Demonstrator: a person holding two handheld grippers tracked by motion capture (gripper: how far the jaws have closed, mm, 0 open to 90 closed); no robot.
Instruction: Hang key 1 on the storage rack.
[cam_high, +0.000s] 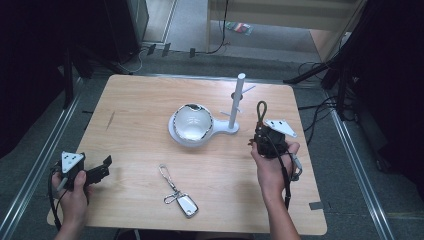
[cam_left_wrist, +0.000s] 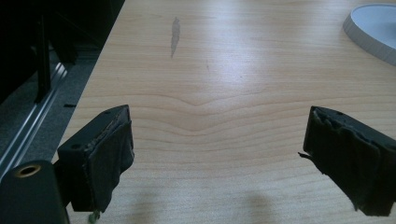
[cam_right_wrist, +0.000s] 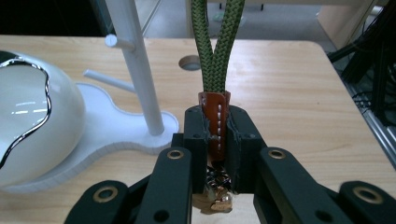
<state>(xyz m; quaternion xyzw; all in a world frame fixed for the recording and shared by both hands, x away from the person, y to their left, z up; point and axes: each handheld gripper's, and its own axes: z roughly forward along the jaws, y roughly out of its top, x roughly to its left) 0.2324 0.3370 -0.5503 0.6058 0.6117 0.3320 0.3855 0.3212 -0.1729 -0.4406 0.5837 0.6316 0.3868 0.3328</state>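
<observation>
Between right gripper (cam_right_wrist: 217, 140) jaws, clamped shut: green cord loop keychain (cam_right_wrist: 215, 51), long axis upright, loop end up, beside white peg stand (cam_high: 236, 102). Left gripper (cam_left_wrist: 217, 158) wide open, holding nothing.

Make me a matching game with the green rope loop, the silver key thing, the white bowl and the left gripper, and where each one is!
Things:
1. green rope loop
2. silver keychain
3. white bowl
4. left gripper

Places or states:
A. open, nothing between its jaws
B. lying flat on the table, near the front edge
C. pinched in the right gripper
D. sitting on the white stand's base

Pairs: 1-C, 2-B, 3-D, 4-A
</observation>
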